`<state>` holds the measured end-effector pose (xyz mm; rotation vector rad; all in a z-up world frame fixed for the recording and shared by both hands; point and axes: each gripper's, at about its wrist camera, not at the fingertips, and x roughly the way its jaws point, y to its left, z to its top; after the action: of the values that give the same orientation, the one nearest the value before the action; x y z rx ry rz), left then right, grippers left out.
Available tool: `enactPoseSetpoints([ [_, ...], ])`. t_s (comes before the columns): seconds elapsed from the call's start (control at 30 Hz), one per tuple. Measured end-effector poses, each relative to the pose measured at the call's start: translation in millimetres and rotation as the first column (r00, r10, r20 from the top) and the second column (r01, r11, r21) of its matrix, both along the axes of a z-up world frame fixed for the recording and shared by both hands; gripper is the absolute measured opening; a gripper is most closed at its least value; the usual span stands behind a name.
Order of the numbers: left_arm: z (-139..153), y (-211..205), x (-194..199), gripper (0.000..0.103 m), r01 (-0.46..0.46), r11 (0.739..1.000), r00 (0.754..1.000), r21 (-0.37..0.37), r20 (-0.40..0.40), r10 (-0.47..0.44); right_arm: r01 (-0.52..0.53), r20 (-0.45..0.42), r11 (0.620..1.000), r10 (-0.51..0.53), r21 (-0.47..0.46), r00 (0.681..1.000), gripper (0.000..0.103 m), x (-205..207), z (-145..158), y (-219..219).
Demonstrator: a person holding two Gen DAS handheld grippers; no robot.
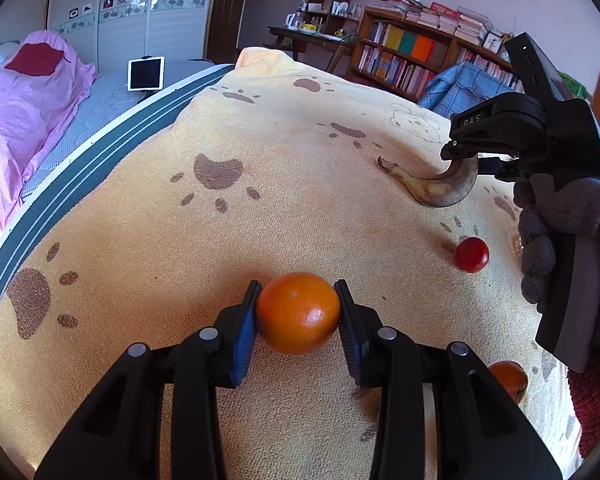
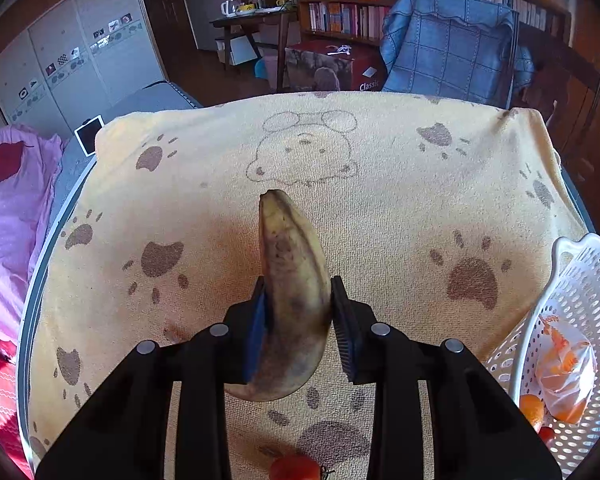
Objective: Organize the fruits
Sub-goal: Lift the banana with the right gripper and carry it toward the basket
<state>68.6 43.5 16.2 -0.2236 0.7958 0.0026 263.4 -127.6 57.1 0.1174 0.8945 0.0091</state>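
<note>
A round orange [image 1: 298, 312] sits between the blue pads of my left gripper [image 1: 297, 285], which is shut on it just over the yellow paw-print towel [image 1: 260, 140]. My right gripper [image 2: 298, 279] is shut on the thick end of a spotted, browning banana [image 2: 292, 280], whose tip points away from the camera. In the left wrist view the banana [image 1: 440, 188] curves out below the right gripper [image 1: 460, 154], which a gloved hand [image 1: 548, 232] holds. A red tomato [image 1: 472, 254] and a second orange [image 1: 510, 380] lie on the towel at the right.
A white perforated basket [image 2: 540, 320] stands at the towel's right edge with an orange, a small red fruit and a plastic bag inside. Behind the table are a blue-covered chair [image 2: 448, 40], bookshelves [image 1: 412, 56] and a bed with pink bedding [image 1: 16, 120].
</note>
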Motion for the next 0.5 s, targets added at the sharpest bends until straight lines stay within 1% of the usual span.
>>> enactPoseSetpoints([
  [0.5, 0, 0, 1, 0.037, 0.002, 1.0, 1.0, -0.005, 0.001, -0.002, 0.026, 0.135, 1.0, -0.026, 0.006, 0.991, 0.031, -36, 57, -26],
])
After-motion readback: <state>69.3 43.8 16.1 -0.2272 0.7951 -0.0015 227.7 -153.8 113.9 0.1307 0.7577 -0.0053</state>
